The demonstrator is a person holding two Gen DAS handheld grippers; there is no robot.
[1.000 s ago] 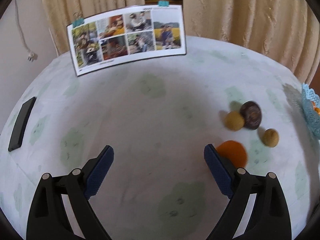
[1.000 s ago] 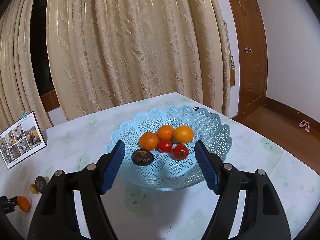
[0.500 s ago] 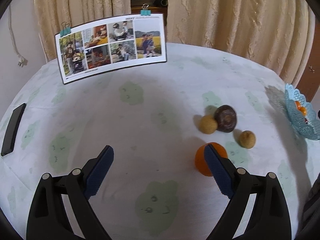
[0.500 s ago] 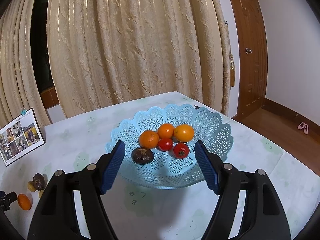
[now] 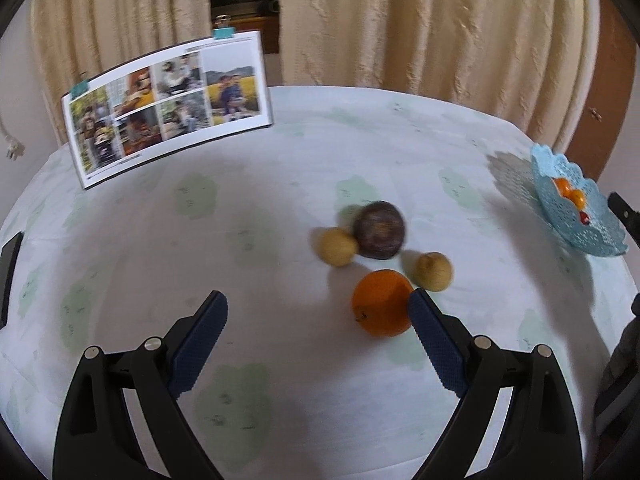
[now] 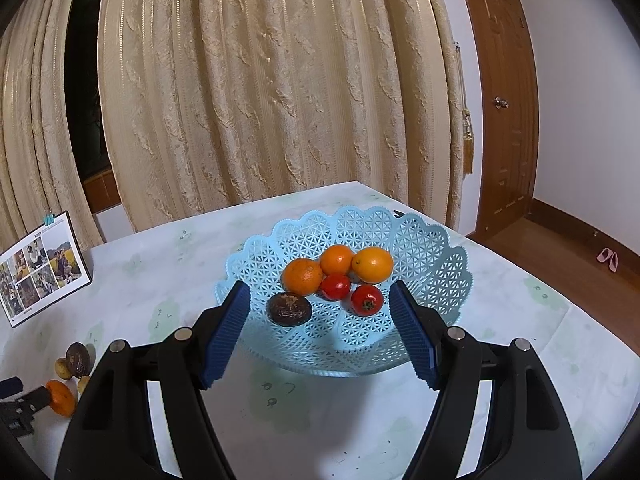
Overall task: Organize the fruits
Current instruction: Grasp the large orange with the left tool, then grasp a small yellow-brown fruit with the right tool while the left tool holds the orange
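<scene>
In the left wrist view an orange [image 5: 382, 303] lies on the table just inside my left gripper's right finger. Behind it lie a dark purple fruit [image 5: 379, 229] and two small yellow-brown fruits [image 5: 337, 246] [image 5: 433, 271]. My left gripper [image 5: 318, 316] is open and empty. The blue lattice basket [image 5: 576, 216] stands at the far right. In the right wrist view my right gripper [image 6: 320, 312] is open and empty, just before the basket [image 6: 432, 248], which holds several oranges [image 6: 302, 276], two red fruits [image 6: 367, 299] and a dark fruit [image 6: 289, 309].
A photo card [image 5: 168, 100] held by clips stands at the table's back left. A black flat object [image 5: 9, 264] lies at the left edge. Curtains [image 6: 260, 100] hang behind the table. The loose fruits also show at the right wrist view's lower left [image 6: 60, 396].
My left gripper has swung right, so the orange now sits between its fingers near the right one instead of behind it. My right gripper has barely moved.
</scene>
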